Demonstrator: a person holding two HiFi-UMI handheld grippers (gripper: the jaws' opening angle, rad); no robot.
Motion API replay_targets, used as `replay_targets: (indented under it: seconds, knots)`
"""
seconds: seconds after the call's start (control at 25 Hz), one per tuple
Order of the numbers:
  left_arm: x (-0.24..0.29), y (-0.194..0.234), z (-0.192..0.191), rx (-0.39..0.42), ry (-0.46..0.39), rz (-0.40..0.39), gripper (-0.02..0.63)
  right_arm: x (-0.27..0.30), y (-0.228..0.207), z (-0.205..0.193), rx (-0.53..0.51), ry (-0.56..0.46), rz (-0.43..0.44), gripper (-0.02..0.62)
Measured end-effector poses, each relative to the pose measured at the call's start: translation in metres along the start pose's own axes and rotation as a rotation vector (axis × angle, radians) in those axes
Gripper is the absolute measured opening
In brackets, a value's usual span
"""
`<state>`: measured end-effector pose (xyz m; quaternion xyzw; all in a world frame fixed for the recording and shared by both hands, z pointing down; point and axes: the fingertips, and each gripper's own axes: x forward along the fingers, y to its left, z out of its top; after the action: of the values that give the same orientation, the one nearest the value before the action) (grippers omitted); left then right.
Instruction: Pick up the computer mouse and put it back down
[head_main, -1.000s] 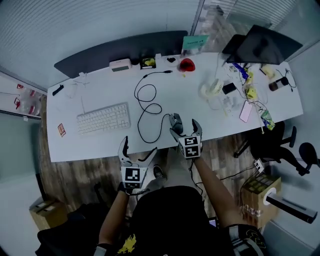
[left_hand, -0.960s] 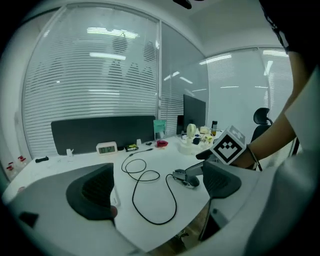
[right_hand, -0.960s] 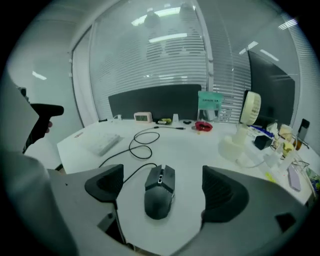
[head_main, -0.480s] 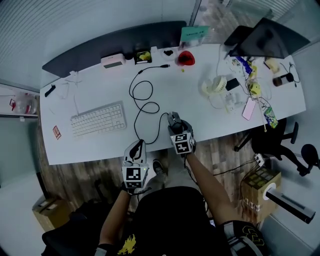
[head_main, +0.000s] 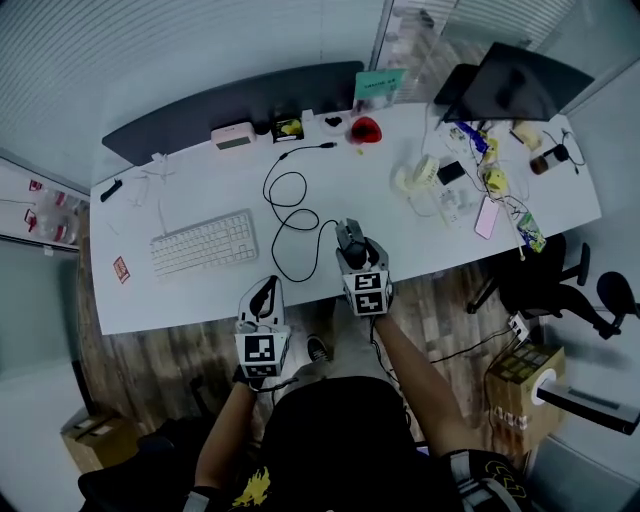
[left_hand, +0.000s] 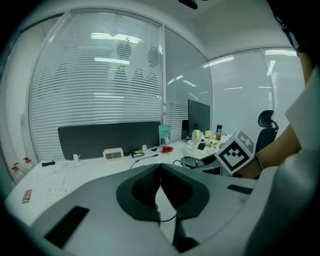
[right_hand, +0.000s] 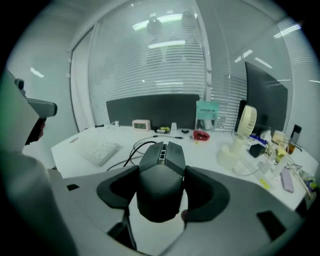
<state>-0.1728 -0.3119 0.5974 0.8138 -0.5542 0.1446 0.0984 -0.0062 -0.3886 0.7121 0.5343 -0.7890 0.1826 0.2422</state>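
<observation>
A dark computer mouse (head_main: 348, 237) (right_hand: 161, 165) lies near the front edge of the white desk (head_main: 190, 190), its black cable (head_main: 290, 215) looping away behind it. My right gripper (head_main: 354, 252) (right_hand: 161, 186) straddles the mouse; its jaws are closing and both pads press against the mouse's sides. Off the desk's front edge to the left, my left gripper (head_main: 264, 296) (left_hand: 160, 172) is shut with nothing between its jaws. In the left gripper view the mouse (left_hand: 191, 161) shows beside the right gripper's marker cube (left_hand: 235, 152).
A white keyboard (head_main: 204, 242) lies left of the cable. A small clock (head_main: 232, 135), a red object (head_main: 364, 128), a desk fan (head_main: 420, 172), a monitor (head_main: 510, 88) and clutter line the back and right. Office chairs (head_main: 560, 290) and a cardboard box (head_main: 520, 385) stand at the right.
The left gripper's jaws have gone from wide open to shut on nothing. The right gripper's jaws have come in around the mouse and now grip its sides.
</observation>
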Motion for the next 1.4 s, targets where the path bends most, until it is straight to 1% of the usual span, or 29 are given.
replay_targets:
  seconds: [0.04, 0.16, 0.2, 0.4, 0.56, 0.6, 0.64, 0.72, 0.84, 0.92, 1.0, 1.08, 1.2, 1.4]
  knots:
    - [-0.007, 0.002, 0.009, 0.005, -0.019, 0.010, 0.015, -0.014, 0.003, 0.016, -0.004, -0.040, -0.008, 0.299]
    - [-0.031, 0.009, 0.038, 0.038, -0.042, 0.033, 0.014, -0.057, 0.011, 0.059, -0.022, -0.161, -0.031, 0.299]
    - [-0.039, 0.009, 0.050, 0.041, -0.068, 0.040, 0.014, -0.072, 0.014, 0.075, -0.030, -0.203, -0.034, 0.299]
    - [-0.089, 0.004, 0.124, 0.078, -0.255, 0.070, 0.014, -0.157, 0.034, 0.145, -0.080, -0.416, -0.031, 0.299]
    - [-0.127, -0.001, 0.185, 0.150, -0.390, 0.065, 0.014, -0.224, 0.046, 0.209, -0.145, -0.578, -0.024, 0.299]
    - [-0.136, -0.003, 0.199, 0.161, -0.422, 0.067, 0.014, -0.240, 0.047, 0.226, -0.162, -0.617, -0.025, 0.299]
    - [-0.145, -0.005, 0.210, 0.156, -0.455, 0.069, 0.014, -0.256, 0.048, 0.240, -0.174, -0.653, -0.027, 0.299]
    - [-0.166, -0.012, 0.227, 0.152, -0.498, 0.069, 0.014, -0.289, 0.053, 0.264, -0.186, -0.722, -0.026, 0.299]
    - [-0.186, -0.021, 0.253, 0.195, -0.549, 0.066, 0.014, -0.333, 0.058, 0.296, -0.192, -0.819, -0.018, 0.298]
    - [-0.196, -0.026, 0.273, 0.196, -0.598, 0.065, 0.014, -0.355, 0.059, 0.309, -0.185, -0.867, -0.013, 0.298]
    - [-0.208, -0.029, 0.292, 0.173, -0.656, 0.061, 0.014, -0.374, 0.062, 0.316, -0.189, -0.904, -0.012, 0.298]
    - [-0.221, -0.031, 0.304, 0.161, -0.698, 0.061, 0.014, -0.389, 0.068, 0.319, -0.208, -0.936, -0.007, 0.298]
    - [-0.232, -0.032, 0.313, 0.177, -0.722, 0.059, 0.014, -0.406, 0.075, 0.322, -0.224, -0.967, -0.008, 0.298]
    - [-0.235, -0.033, 0.315, 0.199, -0.726, 0.061, 0.014, -0.416, 0.077, 0.324, -0.238, -0.978, -0.013, 0.298]
